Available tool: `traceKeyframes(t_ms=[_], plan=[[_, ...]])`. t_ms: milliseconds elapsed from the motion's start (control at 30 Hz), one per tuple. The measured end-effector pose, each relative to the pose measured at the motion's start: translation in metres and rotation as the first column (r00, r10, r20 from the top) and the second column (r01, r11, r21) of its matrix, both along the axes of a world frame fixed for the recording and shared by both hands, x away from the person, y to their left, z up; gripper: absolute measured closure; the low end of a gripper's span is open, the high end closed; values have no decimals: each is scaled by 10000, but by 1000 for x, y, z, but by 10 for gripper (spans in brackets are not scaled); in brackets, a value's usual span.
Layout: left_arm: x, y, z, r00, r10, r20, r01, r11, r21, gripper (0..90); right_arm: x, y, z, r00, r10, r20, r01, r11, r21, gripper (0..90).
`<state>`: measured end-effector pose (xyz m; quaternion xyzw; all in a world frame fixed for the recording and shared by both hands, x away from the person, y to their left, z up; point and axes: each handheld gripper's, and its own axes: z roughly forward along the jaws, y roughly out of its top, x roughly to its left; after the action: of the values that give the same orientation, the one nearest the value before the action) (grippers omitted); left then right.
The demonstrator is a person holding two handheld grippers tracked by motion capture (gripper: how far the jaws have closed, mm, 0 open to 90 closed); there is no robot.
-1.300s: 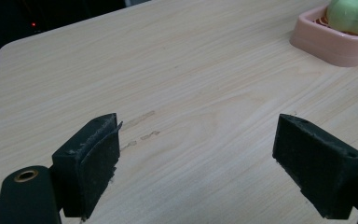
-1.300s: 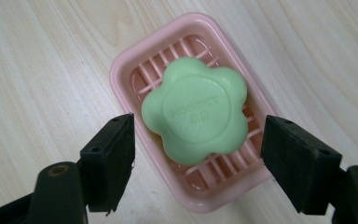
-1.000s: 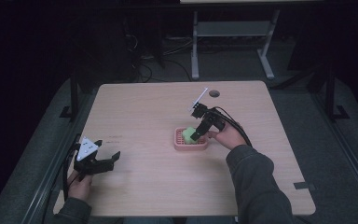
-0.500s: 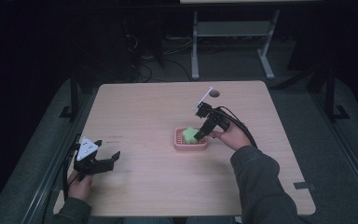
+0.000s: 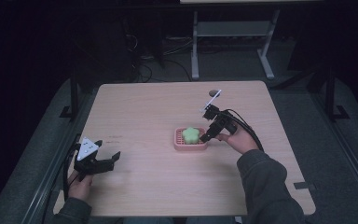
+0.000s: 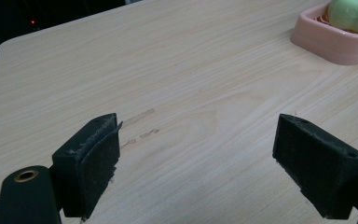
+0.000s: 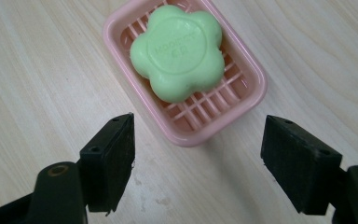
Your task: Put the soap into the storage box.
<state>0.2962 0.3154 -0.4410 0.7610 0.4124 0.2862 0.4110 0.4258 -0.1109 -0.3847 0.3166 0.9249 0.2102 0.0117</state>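
Dim lab or studio recording space, bare light-wood table set alone on grey floor, metal-legged bench frame behind it, loose cables trailing on the floor, dark surroundings, no household furnishings

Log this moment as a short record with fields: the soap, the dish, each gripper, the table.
soap: green flower-shaped soap, lying in the dish, free of both grippers
dish: pink slatted soap dish, flat on the table near its middle
right gripper: right gripper open, jaws wide apart, just short of the dish's near end, holding nothing
left gripper: left gripper open, low over bare wood at the table's near left, far from the dish
table: light wooden table
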Motion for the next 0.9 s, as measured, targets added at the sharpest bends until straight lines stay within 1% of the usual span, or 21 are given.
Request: traceKeyframes(t_ms=[367,467,533,733,800,833,900], plan=[[0,0,0,10000,1,-3,-1,10000,-16,144,-9,-16,-2,9999,-170,16,170,9997,172,254],[0,0,0,10000,-7,0,7,10000,7,144,-12,-20,-2,9998,-212,-54,212,9997,78,254],[0,0,0,10000,-9,-1,9,10000,11,143,-15,-22,-3,9997,-228,-28,229,9996,168,254],[0,0,-1,10000,-27,-6,27,10000,38,143,-21,-29,-7,9996,-280,-31,281,9995,168,254],[0,0,-1,10000,-23,-13,23,10000,27,143,-23,-31,-9,9995,-297,-145,298,9995,79,253],[0,-1,-1,10000,-18,-7,18,10000,8,143,-24,-31,-9,9995,-282,-116,282,9996,23,254],[0,-1,-1,10000,-13,0,13,10000,12,143,-27,-33,-9,9996,-288,-52,288,9995,126,254]])
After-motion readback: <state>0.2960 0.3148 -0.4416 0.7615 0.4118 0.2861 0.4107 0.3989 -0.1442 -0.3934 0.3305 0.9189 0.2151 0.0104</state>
